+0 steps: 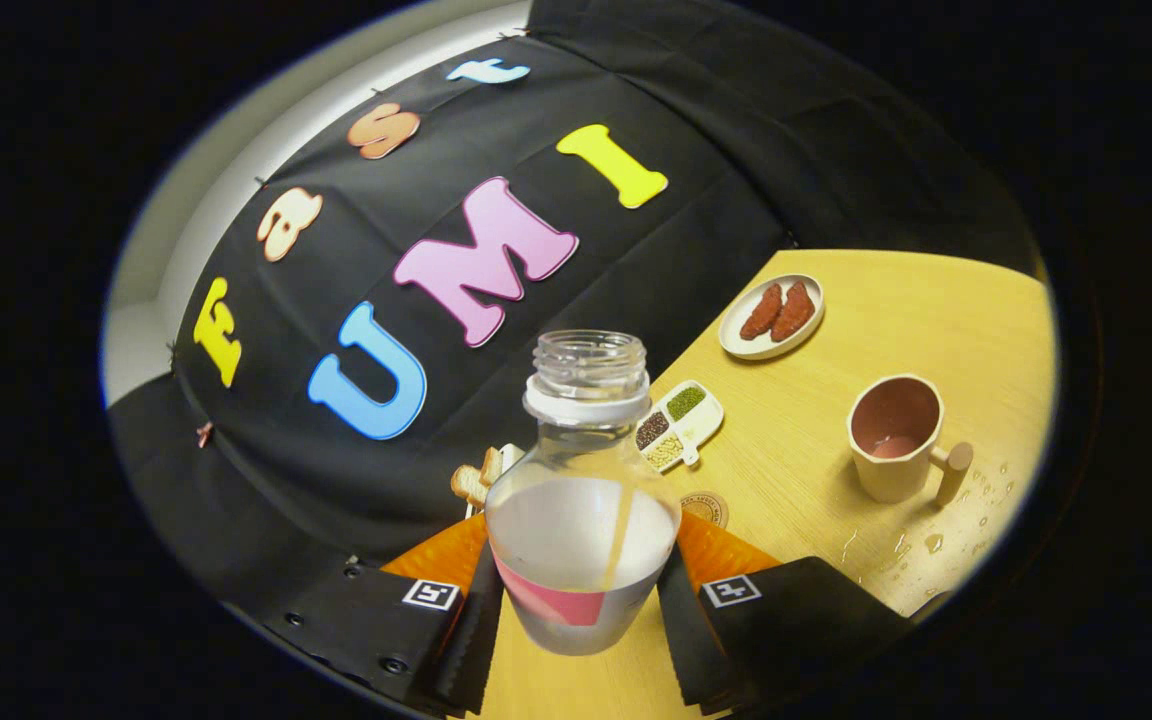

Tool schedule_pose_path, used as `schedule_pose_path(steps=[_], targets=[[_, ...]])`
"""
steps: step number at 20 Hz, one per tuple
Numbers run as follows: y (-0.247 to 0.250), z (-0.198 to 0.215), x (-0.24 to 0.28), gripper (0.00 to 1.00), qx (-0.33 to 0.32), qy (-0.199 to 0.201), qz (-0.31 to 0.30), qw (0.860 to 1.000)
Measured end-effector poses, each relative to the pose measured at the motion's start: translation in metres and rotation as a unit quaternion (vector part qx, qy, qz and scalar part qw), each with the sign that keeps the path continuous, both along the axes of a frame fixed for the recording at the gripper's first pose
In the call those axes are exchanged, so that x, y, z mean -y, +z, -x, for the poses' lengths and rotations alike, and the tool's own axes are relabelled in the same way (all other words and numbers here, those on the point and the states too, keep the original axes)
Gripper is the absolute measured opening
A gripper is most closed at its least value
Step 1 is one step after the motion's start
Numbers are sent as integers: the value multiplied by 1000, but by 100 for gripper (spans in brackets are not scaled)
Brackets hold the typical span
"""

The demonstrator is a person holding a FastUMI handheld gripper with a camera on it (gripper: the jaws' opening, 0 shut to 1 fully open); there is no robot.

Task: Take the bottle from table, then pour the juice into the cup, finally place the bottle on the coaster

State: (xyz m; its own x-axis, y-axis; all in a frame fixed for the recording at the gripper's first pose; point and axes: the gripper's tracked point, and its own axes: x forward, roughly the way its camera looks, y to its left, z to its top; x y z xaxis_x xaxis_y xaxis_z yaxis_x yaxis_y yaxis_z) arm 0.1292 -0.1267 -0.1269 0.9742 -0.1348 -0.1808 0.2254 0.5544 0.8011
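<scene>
Clear bottle (581,500), uncapped, with a white collar ring below its threaded neck and a pink patch on its lower body; it holds a clear liquid to roughly half height. The bottle stands between the two fingers of the gripper (581,620), both pressing against its lower sides, so the tongs are clenched on it. The whole scene appears tilted, the wooden table (936,300) sloping up to the right behind the bottle.

Just beyond the bottle on its right, partly hidden by it, lies a small round coaster (706,507). Farther right stands the pink cup (894,437), its handle pointing right and a little liquid at its bottom; it is well apart from the bottle. Water droplets (936,545) are scattered on the table near and to the right of the cup.

Behind the bottle lies a white divided dish (681,425) with compartments of dark, green and pale grains. Far right of it, a white plate (771,317) carries two reddish-brown pieces. Left of the bottle, pale biscuit-like pieces (473,480) sit at the table's edge.
</scene>
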Motion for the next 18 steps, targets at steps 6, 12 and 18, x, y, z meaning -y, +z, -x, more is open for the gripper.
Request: schedule_pose_path(steps=[6, 12, 18], targets=[[-33, -5, 25, 73, -24, -36, -145, 989], [-64, -19, 43, 73, -47, -78, -245, 965], [-81, -31, 62, 73, -55, -109, -322, 939]])
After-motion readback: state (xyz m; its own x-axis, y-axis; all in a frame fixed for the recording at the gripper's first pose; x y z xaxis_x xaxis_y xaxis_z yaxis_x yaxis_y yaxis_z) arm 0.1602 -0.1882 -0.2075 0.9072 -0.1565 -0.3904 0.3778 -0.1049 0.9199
